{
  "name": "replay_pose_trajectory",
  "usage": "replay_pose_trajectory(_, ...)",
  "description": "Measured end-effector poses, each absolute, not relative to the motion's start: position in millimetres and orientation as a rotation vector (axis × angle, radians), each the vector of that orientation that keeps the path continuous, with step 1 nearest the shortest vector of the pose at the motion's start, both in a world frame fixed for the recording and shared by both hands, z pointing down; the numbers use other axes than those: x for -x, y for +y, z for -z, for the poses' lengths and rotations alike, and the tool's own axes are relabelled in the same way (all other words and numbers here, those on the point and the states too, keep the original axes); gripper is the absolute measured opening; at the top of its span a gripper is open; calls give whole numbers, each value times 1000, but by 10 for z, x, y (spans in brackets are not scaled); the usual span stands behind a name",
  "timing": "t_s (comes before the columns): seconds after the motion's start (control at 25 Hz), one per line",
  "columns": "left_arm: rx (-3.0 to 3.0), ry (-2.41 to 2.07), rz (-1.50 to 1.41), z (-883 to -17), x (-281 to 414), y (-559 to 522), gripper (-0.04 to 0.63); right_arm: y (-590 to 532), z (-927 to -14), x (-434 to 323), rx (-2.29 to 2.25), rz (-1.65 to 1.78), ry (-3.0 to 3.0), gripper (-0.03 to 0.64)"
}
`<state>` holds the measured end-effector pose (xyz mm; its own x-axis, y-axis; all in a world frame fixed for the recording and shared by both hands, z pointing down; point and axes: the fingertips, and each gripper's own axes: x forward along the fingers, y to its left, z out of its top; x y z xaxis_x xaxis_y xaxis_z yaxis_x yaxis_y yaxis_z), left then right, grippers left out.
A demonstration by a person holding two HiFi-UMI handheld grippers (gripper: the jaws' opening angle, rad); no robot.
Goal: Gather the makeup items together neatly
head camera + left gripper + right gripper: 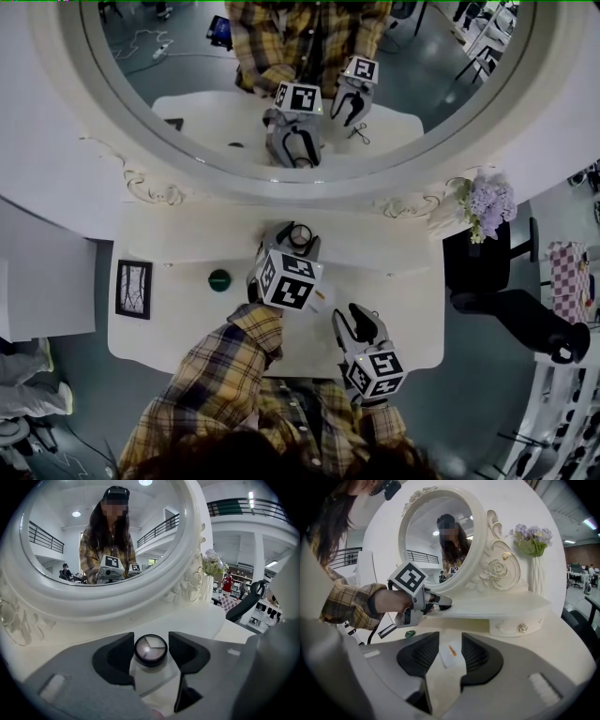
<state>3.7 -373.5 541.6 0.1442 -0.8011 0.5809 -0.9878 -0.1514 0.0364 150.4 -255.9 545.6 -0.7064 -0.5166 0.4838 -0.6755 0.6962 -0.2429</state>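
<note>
While the right gripper [353,320] hangs nearest the person, jaws parted with nothing between them, a small white sachet with an orange mark [449,652] lies flat on the white tabletop [412,309] just beyond, its print too small to read. Farther in, the left gripper [151,644] has its jaws clamped on a round black-rimmed makeup compact with a pale three-part top [300,235], which sits on the low raised shelf [206,234] under the mirror. Off to the left lie a small dark green round item [219,279] and a black-framed picture [133,289]. Behind stand the round white-framed mirror [66,131] and lilac flowers [489,202].
</note>
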Motion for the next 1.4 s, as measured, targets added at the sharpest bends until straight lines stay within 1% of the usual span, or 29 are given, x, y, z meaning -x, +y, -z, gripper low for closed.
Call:
replay_pose_trajectory(0.4, -2112, -1666, -477, -5140, -203, -3435, 227, -2572, -5384, -1515, -944, -549, -2542, 162)
replay_pose_trajectory(0.52, -2145, -1630, -448, -5098, -266, -3236, 227, -2597, -5356, -1518, -936, -546, -2547, 198)
replay_pose_trajectory(0.72, -2153, -1597, -437, -5110, -267, -2876, 225, -2613, -5397, -1534, -911, -538, -2522, 291)
replay_pose_trajectory(0.96, -2166, -1540, -442, -5267, -362, -2507, 225, -2535, -5575, -1700, -889, -520, -2436, 369)
replay_pose_trajectory(1.08, -2146, -1530, -441, -5328, -372, -2360, 225, -2470, -5641, -1728, -850, -518, -2412, 393)
replay_pose_trajectory(1.4, -2033, -1569, -448, -5570, -109, -2011, 224, -2402, -5746, -1249, -669, -448, -2426, 393)
